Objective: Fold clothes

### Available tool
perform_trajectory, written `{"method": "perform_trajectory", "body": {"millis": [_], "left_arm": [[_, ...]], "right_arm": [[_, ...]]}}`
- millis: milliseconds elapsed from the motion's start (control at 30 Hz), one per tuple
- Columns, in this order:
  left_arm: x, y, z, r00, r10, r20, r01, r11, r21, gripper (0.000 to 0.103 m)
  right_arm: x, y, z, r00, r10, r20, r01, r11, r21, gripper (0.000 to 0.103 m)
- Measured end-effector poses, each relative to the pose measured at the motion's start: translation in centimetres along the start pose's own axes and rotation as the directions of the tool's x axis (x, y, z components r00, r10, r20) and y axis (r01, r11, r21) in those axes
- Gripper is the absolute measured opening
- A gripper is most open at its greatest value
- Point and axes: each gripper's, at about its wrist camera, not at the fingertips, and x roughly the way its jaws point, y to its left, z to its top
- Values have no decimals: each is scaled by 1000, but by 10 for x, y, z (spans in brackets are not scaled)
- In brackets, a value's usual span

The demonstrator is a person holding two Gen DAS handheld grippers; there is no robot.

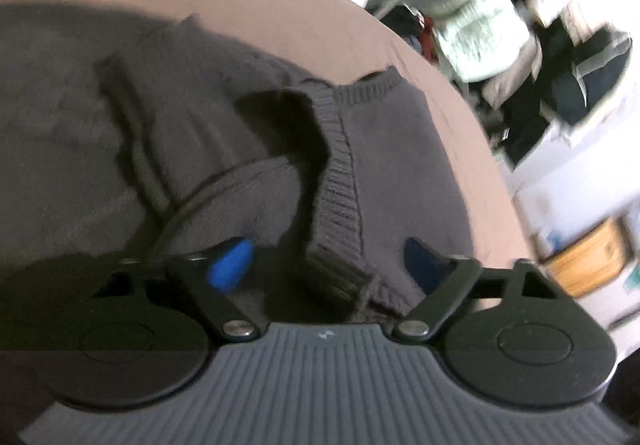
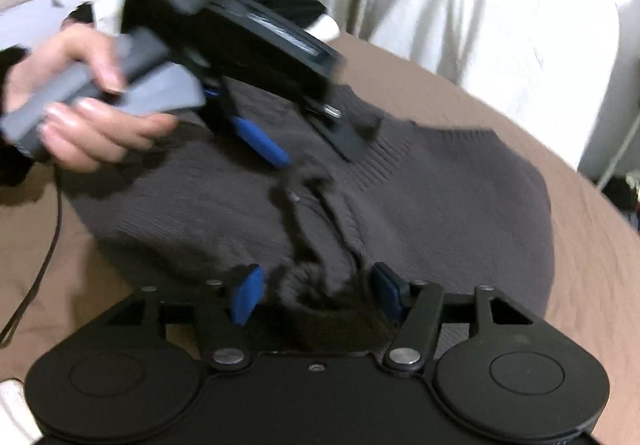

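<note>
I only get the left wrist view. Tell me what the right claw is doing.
Observer: The right claw is open, with a bunched fold of the sweater between its fingers.
Operator: Report what is holding the left claw.
Observer: A hand grips the grey handle of the left claw.
Operator: Name anything lying beside the sweater.
Observer: A thin black cable lies on the brown sheet, below that hand.
</note>
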Motion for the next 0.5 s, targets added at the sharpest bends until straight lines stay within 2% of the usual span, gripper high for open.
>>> {"method": "perform_trajectory", "body": {"millis": [67,133,200,267,333,367,433,467,500], "left_arm": [[9,-23,-3,985,166,-52,-157,976,154,20],[8,-33,-11,981,194,-16,-187,962,200,21],[16,-35,-16,973,228,-24,-219,955,202,23],[14,-33,-11,974,224,-32,-215,960,181,25],[1,-28,-5,973,225,-54,-217,967,133,39],[-12,-22,-4,970,235,-58,-228,968,104,54],[-45,-8,-5,966,258,-33,-256,966,42,65],[-63,2,-7,960,281,-13,-281,960,5,80],[-78,14,-10,946,325,8,-324,945,-43,89]], "right_arm": [[5,3,-1,1000,3,-21,-3,1000,12,67],[9,-3,-4,997,73,-18,-71,993,97,68],[17,-8,-12,990,138,-22,-131,974,183,77],[21,-4,-15,991,131,-24,-124,975,182,79],[21,0,-8,993,114,-34,-106,979,173,81],[20,4,-6,994,98,-42,-90,983,163,81],[18,6,-5,997,64,-53,-57,989,134,82],[14,7,-5,998,46,-52,-39,991,128,81],[6,6,-3,998,29,-47,-22,990,136,80]]}}
